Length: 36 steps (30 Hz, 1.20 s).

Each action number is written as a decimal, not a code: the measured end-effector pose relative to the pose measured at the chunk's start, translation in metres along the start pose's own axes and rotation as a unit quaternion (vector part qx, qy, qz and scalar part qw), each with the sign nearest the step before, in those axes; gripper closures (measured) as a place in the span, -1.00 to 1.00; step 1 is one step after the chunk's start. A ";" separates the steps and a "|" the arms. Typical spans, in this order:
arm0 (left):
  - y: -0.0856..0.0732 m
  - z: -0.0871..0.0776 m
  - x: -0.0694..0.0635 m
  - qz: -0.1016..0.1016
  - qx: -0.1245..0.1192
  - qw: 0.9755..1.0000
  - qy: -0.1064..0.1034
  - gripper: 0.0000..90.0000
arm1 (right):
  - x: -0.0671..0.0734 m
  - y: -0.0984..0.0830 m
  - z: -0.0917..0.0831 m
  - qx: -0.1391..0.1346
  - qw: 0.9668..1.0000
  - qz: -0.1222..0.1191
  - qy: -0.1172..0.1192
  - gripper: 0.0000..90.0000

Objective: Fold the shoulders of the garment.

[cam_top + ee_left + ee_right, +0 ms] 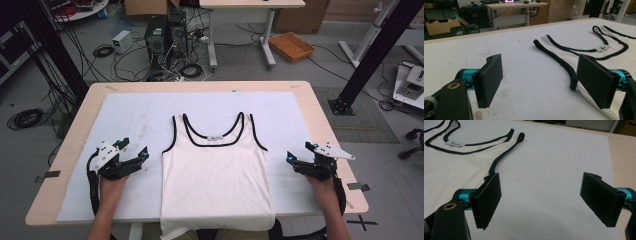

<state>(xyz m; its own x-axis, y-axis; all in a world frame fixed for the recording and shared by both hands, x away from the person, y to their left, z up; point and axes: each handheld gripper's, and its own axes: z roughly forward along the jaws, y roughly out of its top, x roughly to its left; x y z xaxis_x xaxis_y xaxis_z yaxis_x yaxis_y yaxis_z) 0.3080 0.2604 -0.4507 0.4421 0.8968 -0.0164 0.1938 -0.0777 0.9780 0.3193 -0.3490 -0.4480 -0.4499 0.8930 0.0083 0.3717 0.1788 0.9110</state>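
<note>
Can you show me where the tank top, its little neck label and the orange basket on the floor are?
tank top (216, 175), high view, middle of its front.
label (215, 137), high view, centre of the tag at the neckline.
basket (291, 46), high view, its woven inside.

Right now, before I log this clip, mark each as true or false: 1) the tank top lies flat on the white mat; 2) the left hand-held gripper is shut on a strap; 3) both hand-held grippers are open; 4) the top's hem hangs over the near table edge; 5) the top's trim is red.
1) True: the tank top lies spread flat on the white mat.
2) False: the left hand-held gripper is open beside the top, holding nothing.
3) True: the right hand-held gripper is open too, jaws wide apart over the mat.
4) True: the hem droops past the near edge of the table.
5) False: the trim is black.
</note>
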 end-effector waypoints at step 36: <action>0.001 0.002 0.002 -0.018 0.015 0.999 0.027 -0.52 | 0.012 0.072 0.028 0.021 0.999 0.025 0.032 -0.62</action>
<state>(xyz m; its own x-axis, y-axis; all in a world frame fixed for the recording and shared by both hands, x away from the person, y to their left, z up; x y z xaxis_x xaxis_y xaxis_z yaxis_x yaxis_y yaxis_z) 0.3112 0.2608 -0.4501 0.3869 0.9213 -0.0402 0.2352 -0.0565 0.9703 0.3636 -0.3141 -0.3937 -0.4804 0.8733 0.0811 0.4276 0.1525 0.8910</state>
